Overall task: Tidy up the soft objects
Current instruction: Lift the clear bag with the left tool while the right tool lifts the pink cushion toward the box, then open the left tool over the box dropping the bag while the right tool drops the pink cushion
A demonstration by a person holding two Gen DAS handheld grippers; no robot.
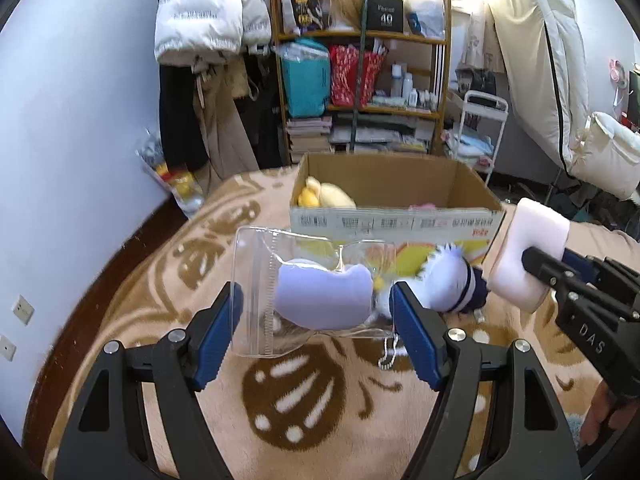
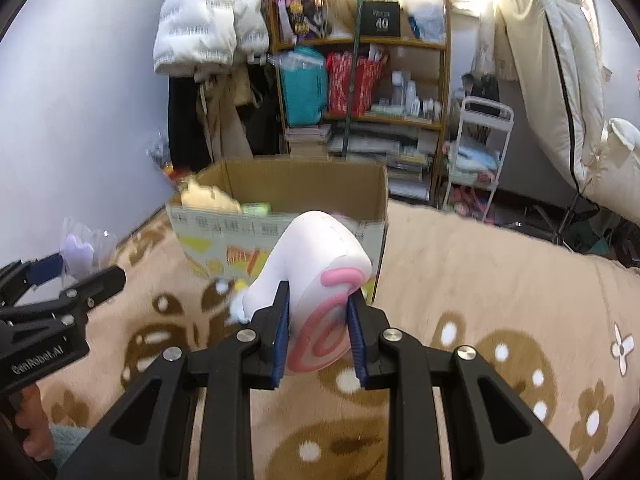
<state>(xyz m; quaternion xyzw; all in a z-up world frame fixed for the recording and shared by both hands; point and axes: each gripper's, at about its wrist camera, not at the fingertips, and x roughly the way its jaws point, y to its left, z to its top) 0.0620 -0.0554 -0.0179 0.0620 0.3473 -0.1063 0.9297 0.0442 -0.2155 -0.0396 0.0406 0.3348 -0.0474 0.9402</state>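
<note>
You can read "DAS" on the right gripper (image 1: pixel 532 258), "GenRobot.AI" on the left gripper (image 2: pixel 86 274), "40" on the shelf's black box (image 1: pixel 385 14).

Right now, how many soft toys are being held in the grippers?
2. The left gripper holds a lilac plush in a clear bag; the right gripper is clamped on a white and pink plush. More sit in the cardboard box.

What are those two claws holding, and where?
Left gripper clamps a clear pouch by its sides; right gripper pinches a white-and-pink plush near its swirled end.
</note>
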